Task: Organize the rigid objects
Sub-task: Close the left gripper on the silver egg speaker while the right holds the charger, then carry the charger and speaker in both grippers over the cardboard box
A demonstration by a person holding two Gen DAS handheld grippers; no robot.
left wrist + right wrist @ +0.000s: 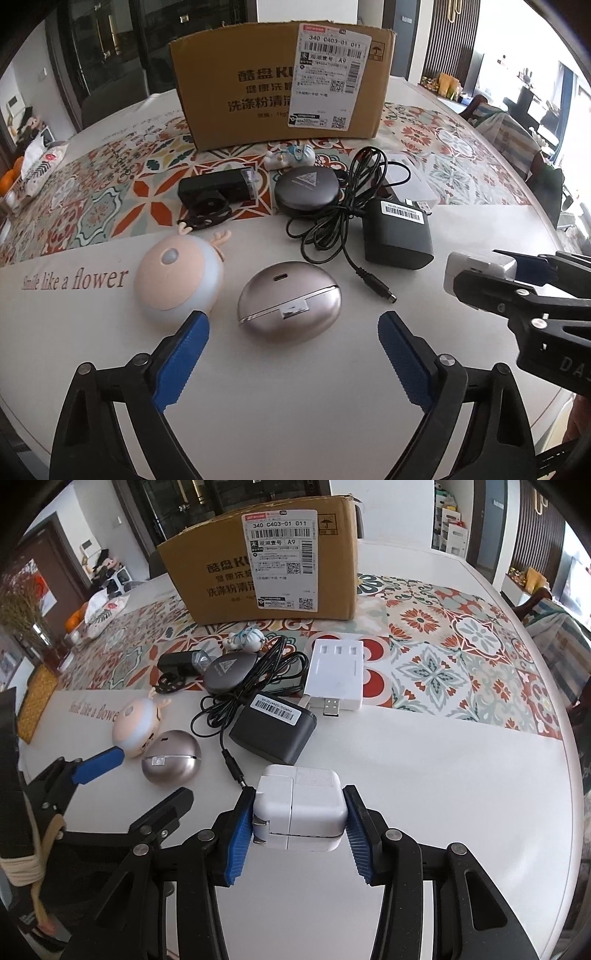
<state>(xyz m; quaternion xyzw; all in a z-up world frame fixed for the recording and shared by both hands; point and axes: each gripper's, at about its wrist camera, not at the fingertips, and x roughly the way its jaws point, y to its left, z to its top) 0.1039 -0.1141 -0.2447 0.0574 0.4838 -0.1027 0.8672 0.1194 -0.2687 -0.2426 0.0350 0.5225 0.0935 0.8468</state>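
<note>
white charger (301, 808) clamped between right gripper (295, 825) fingers (240, 830)

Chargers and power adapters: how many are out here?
3. A white cube charger held in the right gripper, a black power adapter mid-table with its cable, and a white USB adapter behind it. The cardboard box may hide more.
</note>
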